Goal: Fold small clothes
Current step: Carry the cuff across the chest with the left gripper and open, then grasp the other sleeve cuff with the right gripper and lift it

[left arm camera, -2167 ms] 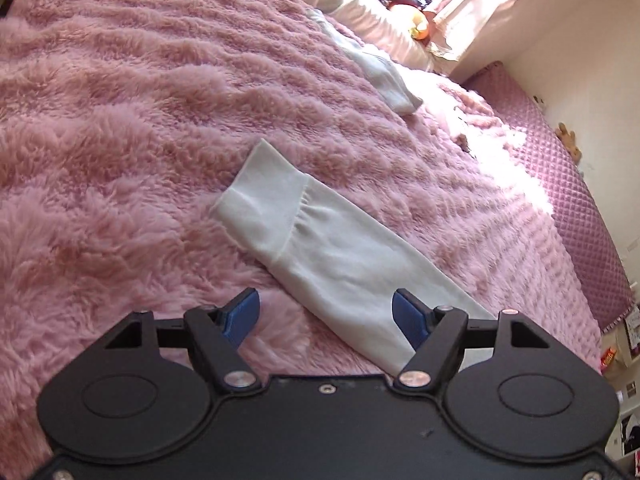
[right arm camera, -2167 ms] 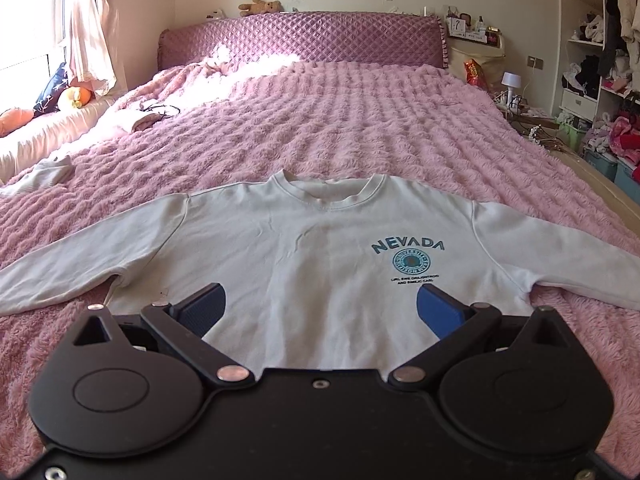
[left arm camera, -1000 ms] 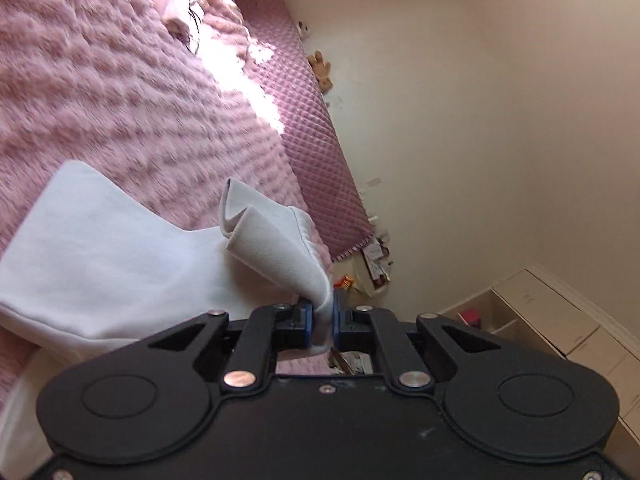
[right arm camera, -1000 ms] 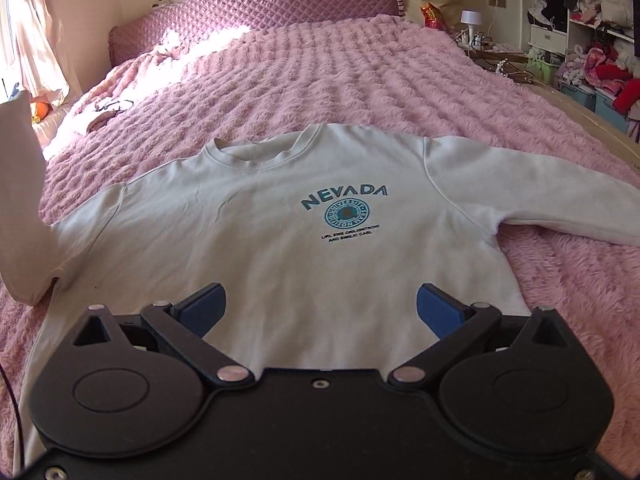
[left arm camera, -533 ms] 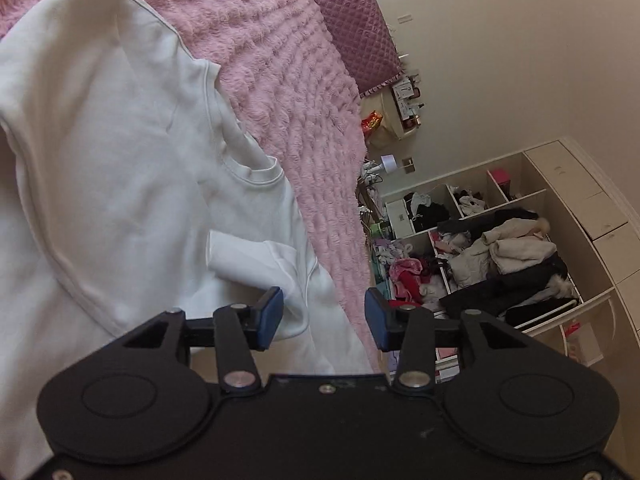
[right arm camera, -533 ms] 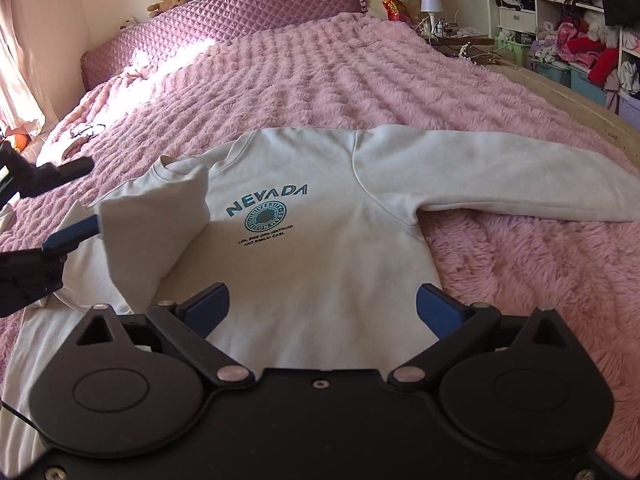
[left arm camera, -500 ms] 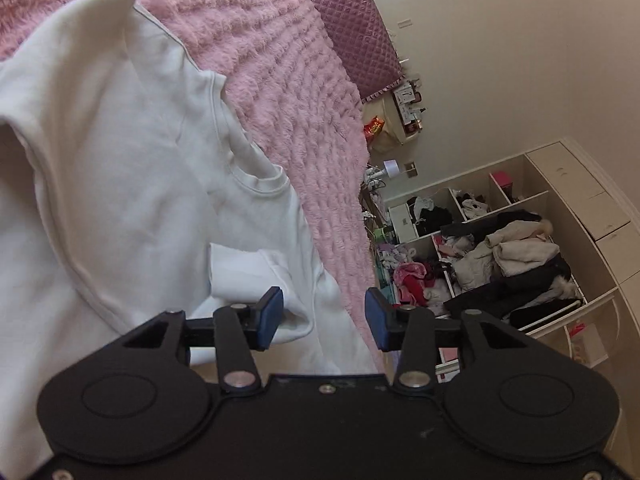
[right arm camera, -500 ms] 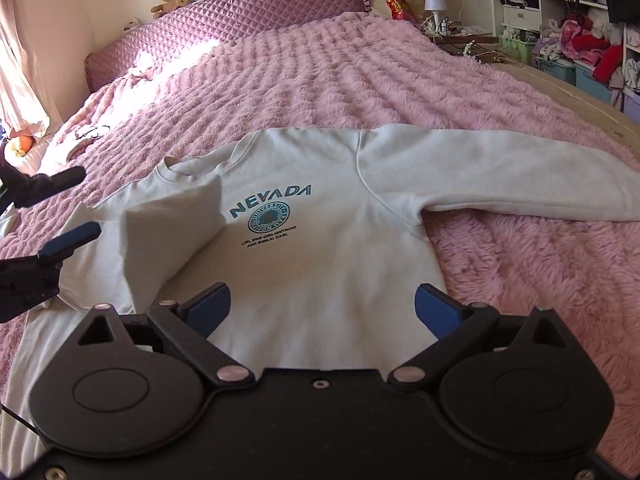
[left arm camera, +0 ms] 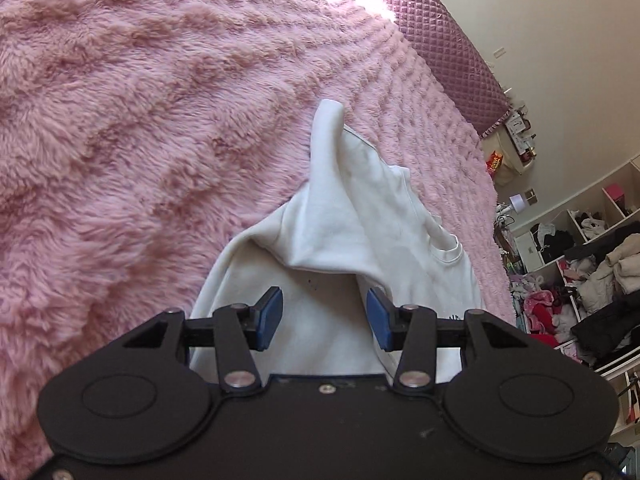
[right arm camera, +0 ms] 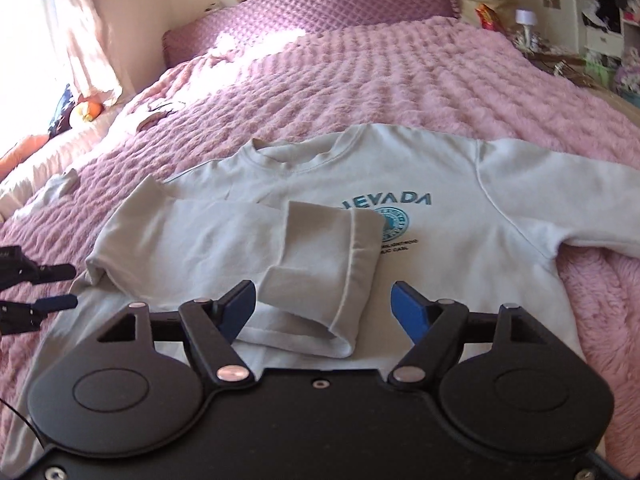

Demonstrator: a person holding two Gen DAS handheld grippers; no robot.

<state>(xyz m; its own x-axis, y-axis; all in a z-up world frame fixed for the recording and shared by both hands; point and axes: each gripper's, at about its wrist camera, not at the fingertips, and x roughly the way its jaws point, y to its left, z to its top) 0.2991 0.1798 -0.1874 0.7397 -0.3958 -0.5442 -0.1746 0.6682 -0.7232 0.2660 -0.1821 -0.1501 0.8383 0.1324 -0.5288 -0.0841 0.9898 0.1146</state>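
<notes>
Sweatshirt (left arm camera: 352, 240) is lying bunched on the pink blanket (left arm camera: 140, 120) in the left view, print cut off; left gripper (left arm camera: 324, 316) is gaping, empty. Right view: folded sleeve (right arm camera: 320, 248) is hiding the first letter of "NEVADA"; right gripper (right arm camera: 324, 304) is gaping.

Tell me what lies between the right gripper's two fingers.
In the right wrist view, the right gripper stands open over the sweatshirt; the cuff end of the folded-in sleeve lies between its fingers, partly covering the NEVADA print.
</notes>
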